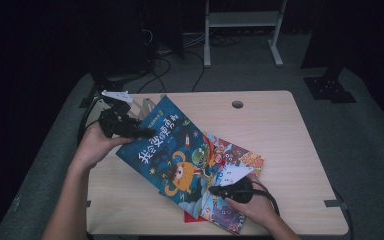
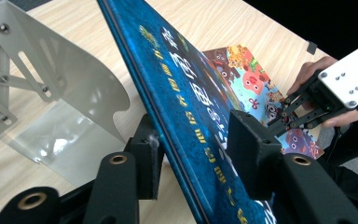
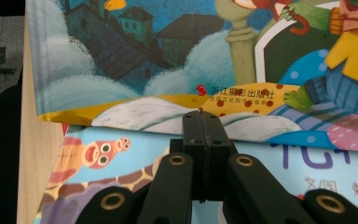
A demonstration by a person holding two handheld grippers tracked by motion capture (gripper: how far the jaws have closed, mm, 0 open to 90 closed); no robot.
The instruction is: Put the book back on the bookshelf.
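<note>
Left gripper point(image 2: 193, 144) fingers clasp the glossy blue hardcover book point(image 1: 172, 150); right gripper point(image 3: 206, 116) fingers clenched.

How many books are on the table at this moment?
3, maybe more hidden beneath. The blue book lies on top, its edge between the left claw's pads; a colourful monster book sits under it; a red book's corner peeks out below.

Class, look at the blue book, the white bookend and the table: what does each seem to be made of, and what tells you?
Blue book: probably printed card covers with a slightly glossy coat; the edge is thin and stiff, with a faint sheen. Bookend: likely painted sheet metal; thin bent plate, screw heads, soft reflections. Table: pale wood-look top, perhaps laminate; even grain and a matt surface.
</note>
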